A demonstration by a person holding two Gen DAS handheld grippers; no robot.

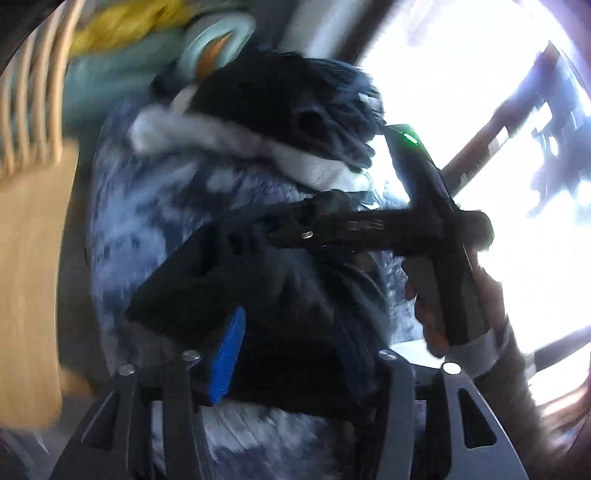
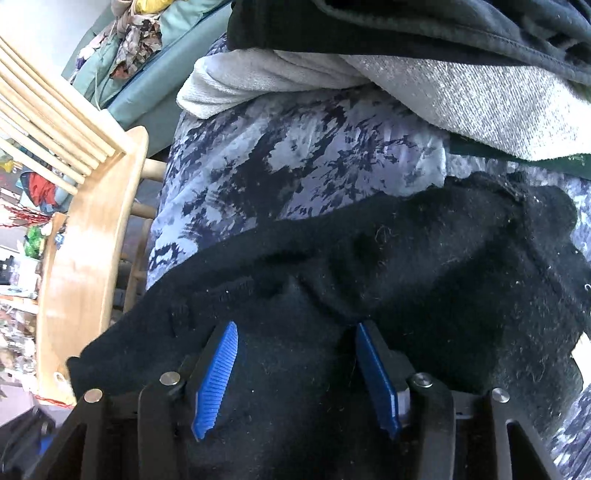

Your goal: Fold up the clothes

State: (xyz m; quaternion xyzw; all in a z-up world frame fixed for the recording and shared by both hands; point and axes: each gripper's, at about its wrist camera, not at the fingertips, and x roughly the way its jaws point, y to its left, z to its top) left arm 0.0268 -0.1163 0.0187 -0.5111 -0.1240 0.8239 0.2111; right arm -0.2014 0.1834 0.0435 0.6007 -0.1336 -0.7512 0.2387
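Observation:
A black knit garment (image 2: 406,266) lies on a blue-and-white patterned cloth (image 2: 295,155). My right gripper (image 2: 295,373) is pushed into the black garment, its blue pads (image 2: 218,373) spread apart with fabric bunched between them. In the blurred left wrist view, the black garment (image 1: 207,288) covers my left gripper (image 1: 291,354); only one blue pad (image 1: 229,354) shows. The right gripper's body (image 1: 436,236) and the hand holding it cross that view. A grey garment (image 2: 461,92) and a dark one (image 2: 406,22) are piled behind.
A wooden chair with a slatted back (image 2: 85,229) stands at the left. Teal and floral fabrics (image 2: 155,59) are heaped behind it. A bright window (image 1: 498,129) fills the right of the left wrist view. The patterned cloth (image 1: 166,206) shows there too.

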